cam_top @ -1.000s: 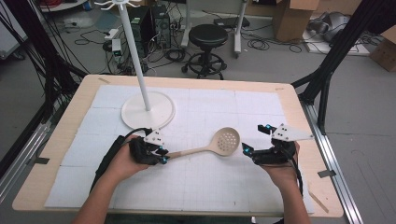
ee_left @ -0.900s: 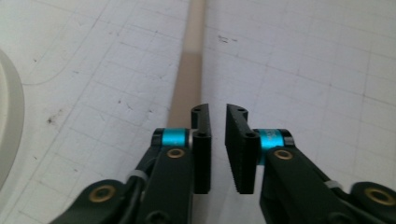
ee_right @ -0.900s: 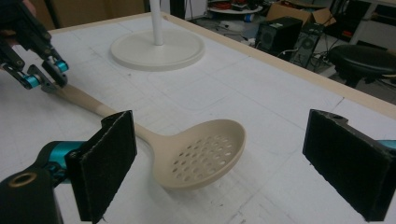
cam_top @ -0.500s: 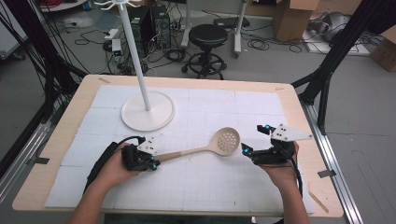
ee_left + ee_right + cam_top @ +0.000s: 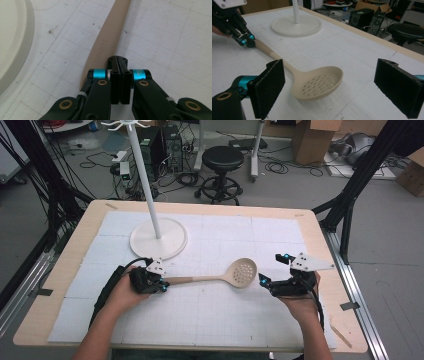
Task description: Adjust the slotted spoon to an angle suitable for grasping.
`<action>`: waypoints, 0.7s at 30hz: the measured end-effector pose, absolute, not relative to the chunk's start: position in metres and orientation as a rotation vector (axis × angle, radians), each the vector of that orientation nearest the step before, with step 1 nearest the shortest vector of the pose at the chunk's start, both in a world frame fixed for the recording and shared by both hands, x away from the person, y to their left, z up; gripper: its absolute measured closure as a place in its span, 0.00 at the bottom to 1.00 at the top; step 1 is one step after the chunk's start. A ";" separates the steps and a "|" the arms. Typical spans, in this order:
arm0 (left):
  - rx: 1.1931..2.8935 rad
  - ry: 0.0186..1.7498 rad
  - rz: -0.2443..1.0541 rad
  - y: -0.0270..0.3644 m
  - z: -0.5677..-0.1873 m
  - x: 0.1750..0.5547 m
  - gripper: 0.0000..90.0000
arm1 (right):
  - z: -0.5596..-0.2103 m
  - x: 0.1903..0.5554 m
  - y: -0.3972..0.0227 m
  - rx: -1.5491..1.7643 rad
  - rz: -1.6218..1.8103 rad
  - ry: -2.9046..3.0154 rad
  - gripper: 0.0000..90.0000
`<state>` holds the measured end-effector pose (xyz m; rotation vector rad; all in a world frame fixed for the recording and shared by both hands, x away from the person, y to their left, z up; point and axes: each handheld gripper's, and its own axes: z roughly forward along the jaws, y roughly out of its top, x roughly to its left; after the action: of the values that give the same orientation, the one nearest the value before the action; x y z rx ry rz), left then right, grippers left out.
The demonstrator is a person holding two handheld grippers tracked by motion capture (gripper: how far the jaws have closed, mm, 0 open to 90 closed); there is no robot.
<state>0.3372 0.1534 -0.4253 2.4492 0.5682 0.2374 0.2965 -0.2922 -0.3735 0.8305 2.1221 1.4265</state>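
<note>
A beige slotted spoon [image 5: 240,272] lies on the white grid mat, handle pointing left and bowl to the right. My left gripper [image 5: 163,283] is at the handle's end; in the left gripper view its jaws [image 5: 117,61] are pressed together right over the handle [image 5: 107,37], with nothing between them. From the right gripper view, that left gripper [image 5: 247,41] touches the handle tip. My right gripper [image 5: 272,270] stands open just right of the bowl, and the bowl [image 5: 319,81] lies in front of its two wide-apart pads [image 5: 270,86].
A white stand with a round base [image 5: 159,240] and tall pole [image 5: 145,175] stands at the table's back left. The mat [image 5: 225,320] covers most of the wooden table [image 5: 320,235]. A black stool [image 5: 222,157], boxes and cables are on the floor beyond.
My left hand and gripper drew back a little to the left along the handle, then settled at its end. The spoon and the right gripper have stayed in place.
</note>
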 end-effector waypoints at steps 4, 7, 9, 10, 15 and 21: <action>2.446 0.580 0.250 0.153 -0.425 0.340 0.99 | -0.374 0.297 -0.292 0.832 1.428 2.121 0.10; 2.448 0.561 0.240 0.152 -0.423 0.339 0.99 | -0.374 0.297 -0.292 0.833 1.429 2.124 0.10; 2.435 0.547 0.231 0.151 -0.419 0.337 0.93 | -0.374 0.296 -0.292 0.840 1.426 2.128 0.10; 2.427 0.542 0.228 0.150 -0.418 0.337 0.90 | -0.374 0.297 -0.292 0.834 1.424 2.125 0.10; 2.423 0.543 0.273 0.148 -0.409 0.341 0.75 | -0.375 0.297 -0.291 0.832 1.428 2.127 0.10; 2.427 0.572 0.263 0.147 -0.409 0.355 0.68 | -0.374 0.297 -0.292 0.826 1.428 2.127 0.10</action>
<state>0.3546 0.1468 -0.4092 2.4275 0.5720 0.2628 0.2971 -0.2917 -0.3745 0.8264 2.1270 1.4278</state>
